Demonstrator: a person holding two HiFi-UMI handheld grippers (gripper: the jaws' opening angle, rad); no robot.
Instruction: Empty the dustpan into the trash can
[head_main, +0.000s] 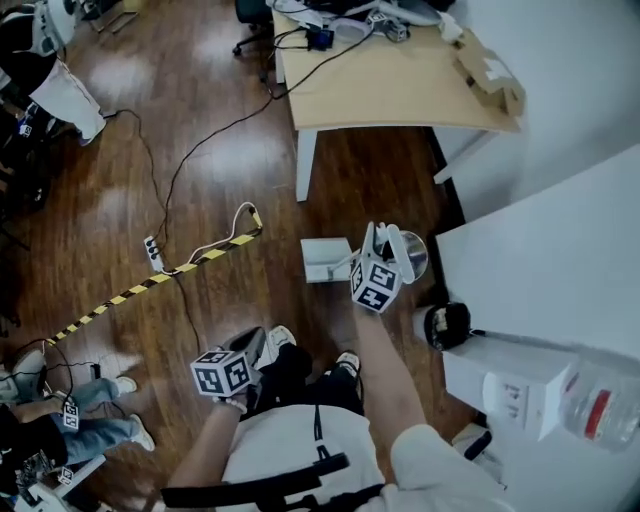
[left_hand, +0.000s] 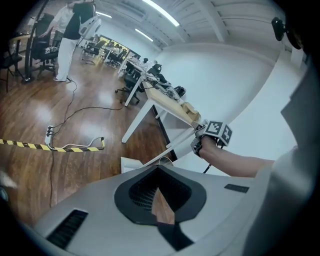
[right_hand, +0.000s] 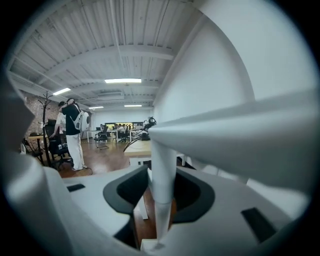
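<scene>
Now | right gripper (head_main: 388, 243) clamps handle (right_hand: 162, 165), likely to bring dustpan (head_main: 325, 260) beside trash can (head_main: 415, 255) for tipping | left gripper (left_hand: 159, 192) empty, jaws together, aside for clearance.

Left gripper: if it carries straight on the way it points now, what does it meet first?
Probably the white dustpan on the wood floor, just ahead of the left gripper; depth is unclear, so bare floor might come first.

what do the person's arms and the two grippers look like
The left gripper and right gripper have pale grey shells with dark recesses at the jaws. Each carries a cube of black-and-white square markers. The person wears a white short-sleeved shirt with black straps; forearms are bare.
</scene>
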